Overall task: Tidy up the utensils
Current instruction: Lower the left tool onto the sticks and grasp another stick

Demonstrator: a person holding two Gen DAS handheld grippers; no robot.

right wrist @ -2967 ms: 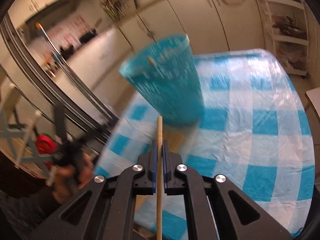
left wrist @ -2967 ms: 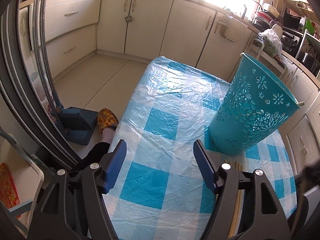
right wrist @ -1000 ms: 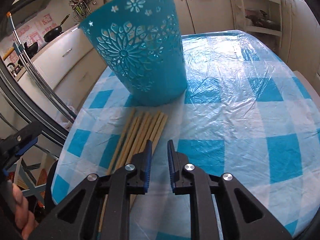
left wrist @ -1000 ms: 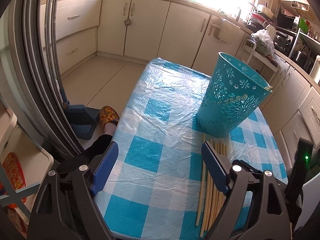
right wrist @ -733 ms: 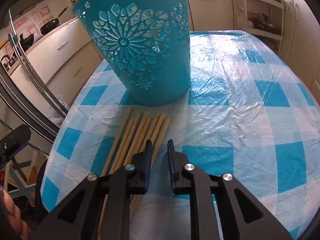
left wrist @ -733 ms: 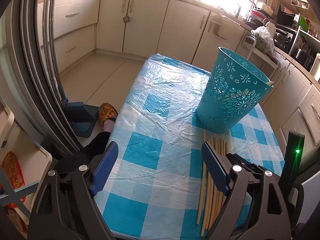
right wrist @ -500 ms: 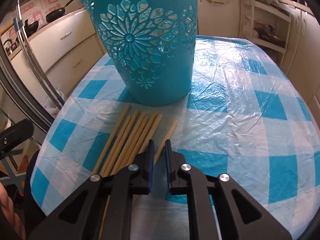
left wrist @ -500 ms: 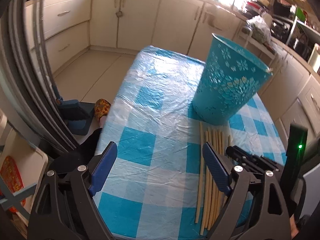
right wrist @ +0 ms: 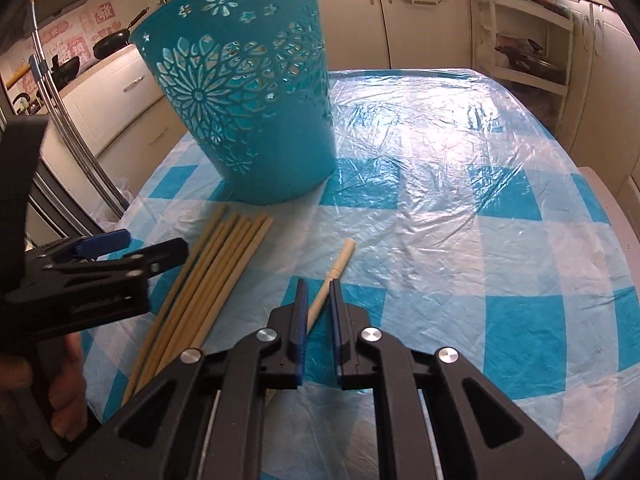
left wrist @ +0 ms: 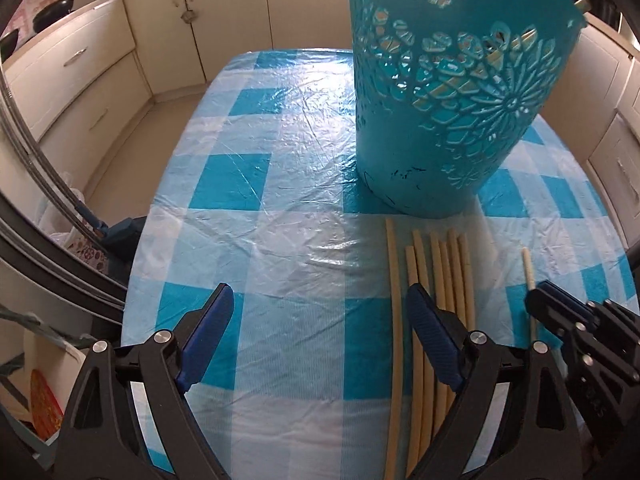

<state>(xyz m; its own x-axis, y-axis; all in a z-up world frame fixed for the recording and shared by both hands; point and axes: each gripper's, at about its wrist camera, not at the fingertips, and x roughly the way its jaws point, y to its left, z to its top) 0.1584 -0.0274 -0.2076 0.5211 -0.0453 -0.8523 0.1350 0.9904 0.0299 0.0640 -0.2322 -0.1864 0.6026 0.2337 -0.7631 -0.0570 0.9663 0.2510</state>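
A teal cut-out basket (left wrist: 440, 120) (right wrist: 248, 120) stands upright on the checked table, with chopsticks (left wrist: 452, 84) showing through its holes. Several chopsticks lie in a bundle (left wrist: 440, 272) (right wrist: 224, 264) in front of it. One chopstick (left wrist: 527, 268) (right wrist: 342, 258) lies apart to the right, flat on the cloth. My right gripper (right wrist: 319, 290) (left wrist: 536, 298) has its jaws nearly together around it, the pads pinching near its thick end. My left gripper (left wrist: 320, 300) (right wrist: 152, 244) is wide open and holds nothing. Its right finger hangs over the bundle's left side.
The blue-and-white plastic tablecloth (left wrist: 260, 208) (right wrist: 480, 208) drops off at its left edge, toward a chrome rack (left wrist: 36, 160). Cream kitchen cabinets (left wrist: 168, 40) run along the back. A white shelf unit (right wrist: 528, 48) stands beyond the table's far right. A hand (right wrist: 68, 384) holds the left gripper.
The left gripper dropped and swung right, closer to the basket and over the bundle. One chopstick slid away from the bundle, and the right jaws narrowed around it.
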